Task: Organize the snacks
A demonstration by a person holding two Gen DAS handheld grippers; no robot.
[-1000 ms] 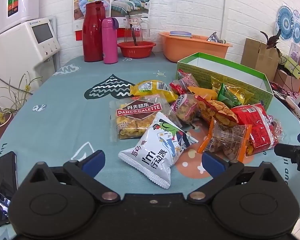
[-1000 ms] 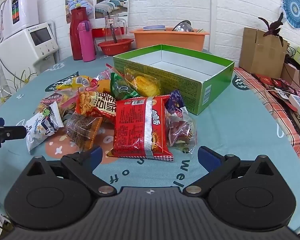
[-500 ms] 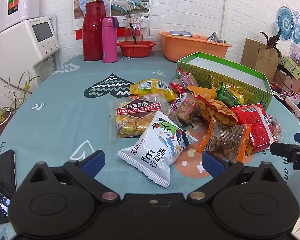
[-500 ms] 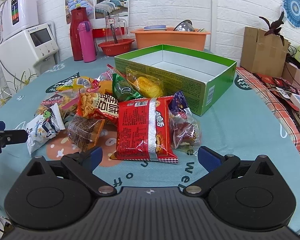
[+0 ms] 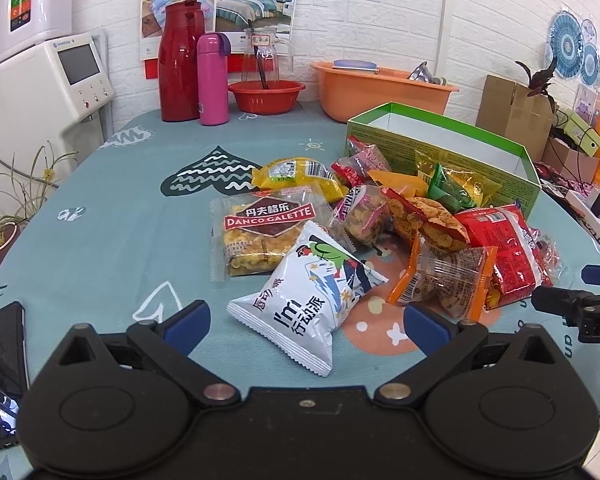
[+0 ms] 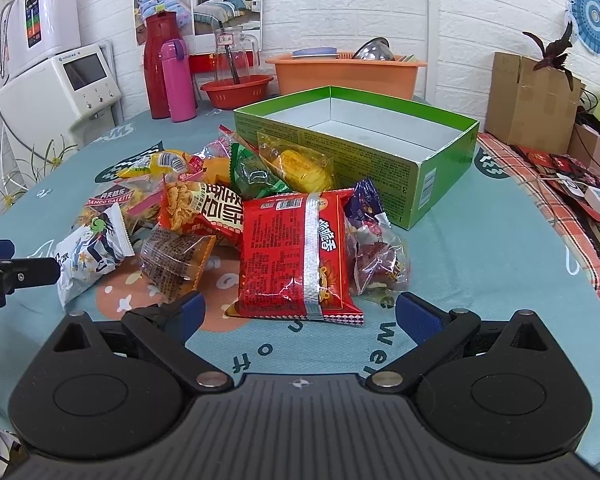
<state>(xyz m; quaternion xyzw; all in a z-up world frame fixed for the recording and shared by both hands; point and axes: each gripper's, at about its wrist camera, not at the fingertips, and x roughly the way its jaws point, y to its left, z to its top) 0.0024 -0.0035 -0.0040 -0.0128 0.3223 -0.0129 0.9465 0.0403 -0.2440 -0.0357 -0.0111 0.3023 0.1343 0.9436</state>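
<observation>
The left tongs [image 5: 306, 322] are spread wide and hold nothing, low over the teal tabletop [image 5: 112, 240], with the bottom edge of a white snack bag [image 5: 312, 300] lying between their blue fingertips [image 5: 188, 320]. The right tongs [image 6: 300, 312] are also spread wide and empty, a red snack packet [image 6: 296, 248] lying flat just ahead of them. The packets form one loose pile on the tabletop beside an open green box [image 6: 380, 160].

Only the right wrist view looks down into the box, showing its white floor bare, and shows a purple-wrapped candy bag [image 6: 376, 252] just right of the red packet. Only the left wrist view shows a black phone [image 5: 0, 368] at the tabletop's near left edge and the full front of a clear Danco Galette biscuit pack [image 5: 260, 236] behind the white bag. Both show a red flask [image 5: 180, 68] and an orange basin [image 5: 380, 88] at the far wall.
</observation>
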